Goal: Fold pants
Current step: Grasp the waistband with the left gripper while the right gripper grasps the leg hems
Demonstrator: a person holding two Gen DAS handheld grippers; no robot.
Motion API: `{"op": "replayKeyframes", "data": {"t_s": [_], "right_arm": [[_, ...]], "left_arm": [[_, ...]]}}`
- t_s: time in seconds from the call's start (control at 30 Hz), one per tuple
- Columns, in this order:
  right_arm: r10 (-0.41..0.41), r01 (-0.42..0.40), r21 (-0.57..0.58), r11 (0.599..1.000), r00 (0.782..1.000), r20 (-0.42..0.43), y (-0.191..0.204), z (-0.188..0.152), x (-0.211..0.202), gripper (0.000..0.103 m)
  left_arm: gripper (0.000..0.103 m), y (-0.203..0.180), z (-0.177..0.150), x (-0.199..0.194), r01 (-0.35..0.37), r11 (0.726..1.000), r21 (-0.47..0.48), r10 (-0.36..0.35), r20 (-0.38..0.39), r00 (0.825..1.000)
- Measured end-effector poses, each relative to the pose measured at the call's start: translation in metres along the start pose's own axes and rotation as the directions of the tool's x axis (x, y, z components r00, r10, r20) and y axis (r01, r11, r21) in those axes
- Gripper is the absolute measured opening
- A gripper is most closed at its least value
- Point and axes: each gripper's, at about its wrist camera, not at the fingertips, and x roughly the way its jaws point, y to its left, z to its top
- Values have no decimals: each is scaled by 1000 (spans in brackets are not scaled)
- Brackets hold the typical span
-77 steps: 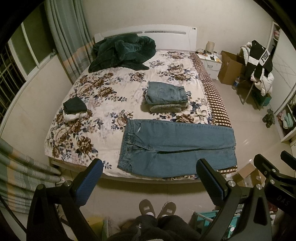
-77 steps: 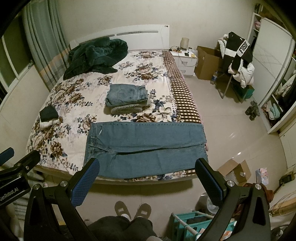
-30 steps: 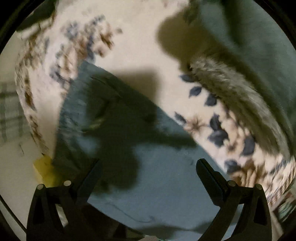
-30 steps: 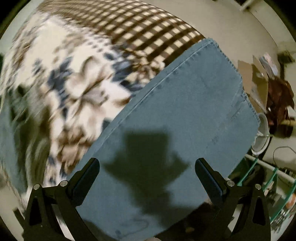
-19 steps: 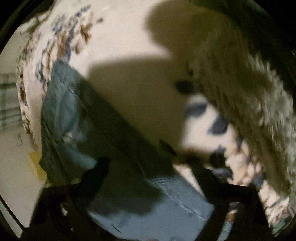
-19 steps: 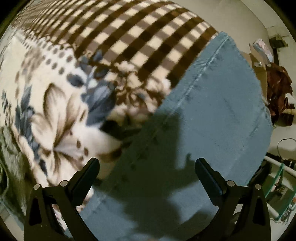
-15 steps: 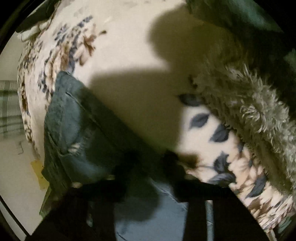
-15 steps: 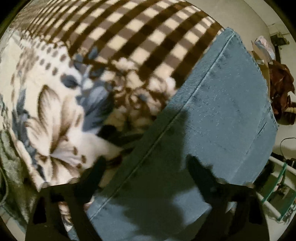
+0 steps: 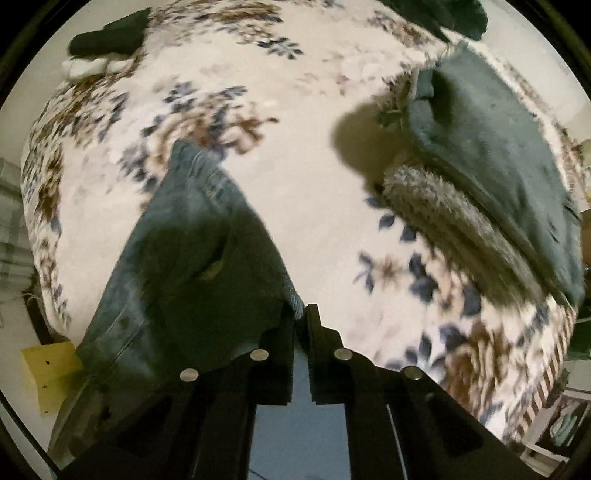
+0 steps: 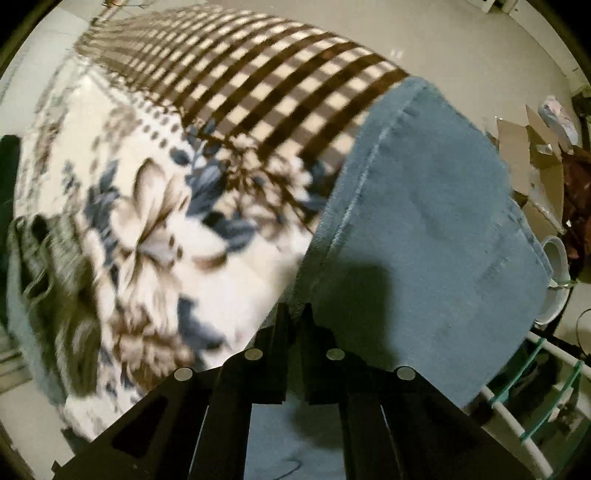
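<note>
Looking along your left gripper [image 9: 301, 317], you see its jaws clenched on the far edge of the pants [image 9: 192, 251], the denim pinched right at the fingertips. From there the waistband end spreads away to the left and ahead, lifted and rumpled, draping down over the near edge of the floral bedspread [image 9: 314, 177]. A folded stack of clothes [image 9: 491, 184], a denim piece on top of a fuzzy grey one, lies well apart to the right, and a small dark bundle [image 9: 107, 35] sits at the far left of the bed. Turning to your right-wrist view, your right gripper [image 10: 295, 314] is likewise clamped on the pants [image 10: 424, 236], gripping the long side seam at its tips. The leg end fans out ahead and to the right of the claw, lying over the checkered border [image 10: 258, 85] of the bedspread and hanging past the bed's edge, above the floor with a cardboard box [image 10: 532, 158] beyond it.
</note>
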Motion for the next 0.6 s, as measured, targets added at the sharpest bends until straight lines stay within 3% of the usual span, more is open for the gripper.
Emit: {"op": "replayKeyframes", "data": {"t_s": [0.07,0.2,0.37,0.5,0.6], "right_arm": [[14,-14,-13,1000,1000,-6,-17,-27,-10,5],[-1,0,-62,998,1000,-17,-62,-59,-39,5],[-93,90,-166,982,996,-13,-130,-117,-33,5],[-166,157,-210,965,986,-29,-161,-145,-1,5],[-169,153,-207,966,984,-60,-177,-152,15,5]], "left_arm": [[4,1,-26,-7,13,1000,-4,-13,7,1000],[4,62,-73,0,24,999,-30,-25,-23,999],[4,120,-139,27,-13,994,-113,1,-105,994],[4,149,-160,64,-57,985,-162,35,-134,990],[4,163,-158,77,-52,980,-191,27,-129,991]]}}
